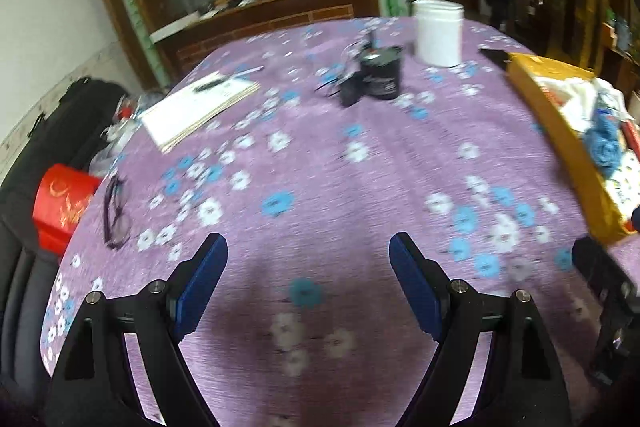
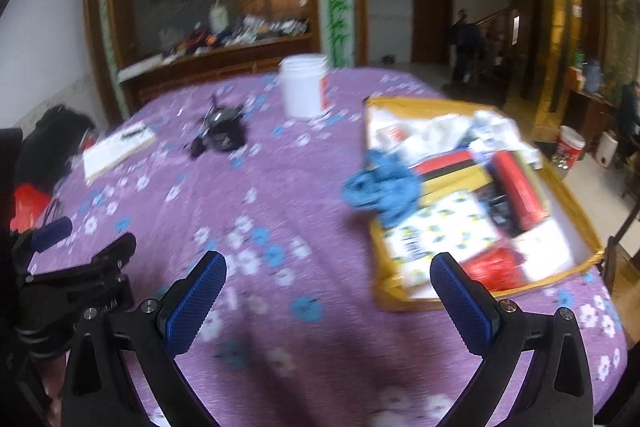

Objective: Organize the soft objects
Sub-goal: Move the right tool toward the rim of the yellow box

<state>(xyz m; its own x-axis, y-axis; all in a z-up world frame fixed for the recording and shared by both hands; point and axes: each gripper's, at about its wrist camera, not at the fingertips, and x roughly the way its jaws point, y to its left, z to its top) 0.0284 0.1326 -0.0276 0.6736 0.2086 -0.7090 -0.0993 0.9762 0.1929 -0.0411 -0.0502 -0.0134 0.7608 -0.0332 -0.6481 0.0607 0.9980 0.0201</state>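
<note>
Two black plastic tools with ribbed blue pads hang over a round desk [image 2: 304,187] draped in purple woven cloth printed with white and blue flowers; the left tool [image 1: 308,283] has its pads spread wide with only bare cloth between them, and the right tool [image 2: 328,301] stands just as wide apart, gripping nothing. At the far left edge a dark-framed pair of glasses [image 1: 116,215] lies flat, and beyond it a thin rectangular white paper booklet [image 1: 200,107] with a dark pen on top. Toward the middle sits a short cylindrical black jar [image 1: 380,75] with a tangle of thin black cord beside it, and just behind stands a taller smooth white plastic tub [image 2: 304,87], round and upright. On the right lies a shallow rectangular yellow-walled fabric box [image 2: 400,301], open-topped and crowded with flat packets, a red roll and crumpled white material, too blurred to name further. A rumpled blue knitted soft cloth [image 2: 380,191] is draped over the box's left wall, partly inside and partly hanging onto the desk.
</note>
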